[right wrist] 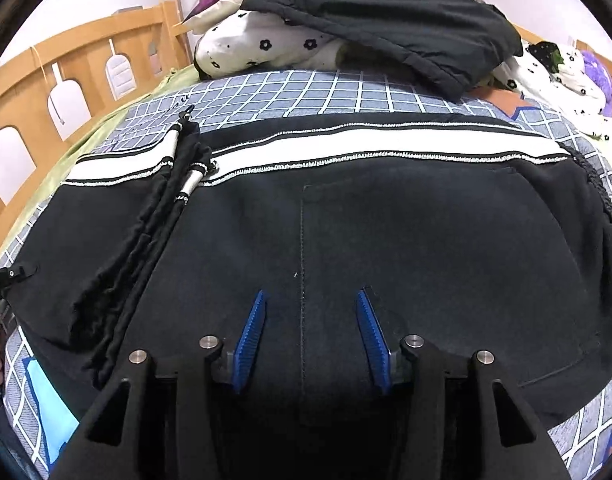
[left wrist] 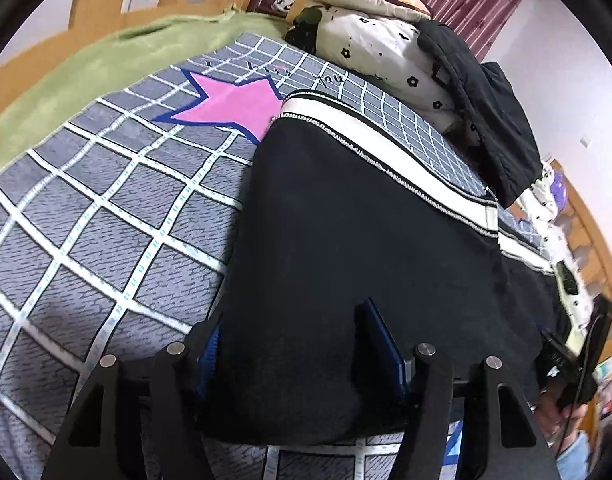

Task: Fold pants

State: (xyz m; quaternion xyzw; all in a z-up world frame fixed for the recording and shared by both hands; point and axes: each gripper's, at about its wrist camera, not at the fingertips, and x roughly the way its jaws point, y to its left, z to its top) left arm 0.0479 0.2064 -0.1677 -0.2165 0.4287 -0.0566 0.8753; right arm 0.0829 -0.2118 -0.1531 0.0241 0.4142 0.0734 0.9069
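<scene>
- While both grippers sit low over the black pants [right wrist: 386, 220], nothing looks grabbed yet, so I'd call this the lining-up bit before a fold.
- Pants are spread flat on the checked bedsheet [left wrist: 85, 200], white side stripe [right wrist: 346, 144] running along the far edge, already doubled leg on leg as far as I can tell.
- Left gripper [left wrist: 301, 344]: jaws apart, straddling the near edge of the cloth. Its left pad looks right at the cloth's side edge, but I can't see it pinching. I'd call it released.
- Right gripper [right wrist: 310, 336]: also apart, blue pads either side of a stitched seam [right wrist: 302, 280], fabric lying flat and unbunched between them. Released too.
- Next move, my guess: both need to dig under the near edge, clamp a real bite of cloth, then lift and carry it over together so the fold stays square. Thick fabric, so a shallow nip could slip.
- Left view only: the pink star [left wrist: 233, 104] on the sheet, the green blanket [left wrist: 65, 80], and the leg end with bare sheet beside it.
- Right view only: the bunched drawstring area [right wrist: 177, 184], the gathered waistband [right wrist: 602, 208] at the right, and the wooden bed rail [right wrist: 65, 76].
- Both show the flowered pillows [right wrist: 265, 48] with a black garment [right wrist: 386, 12] dumped on top, well clear of the work.
</scene>
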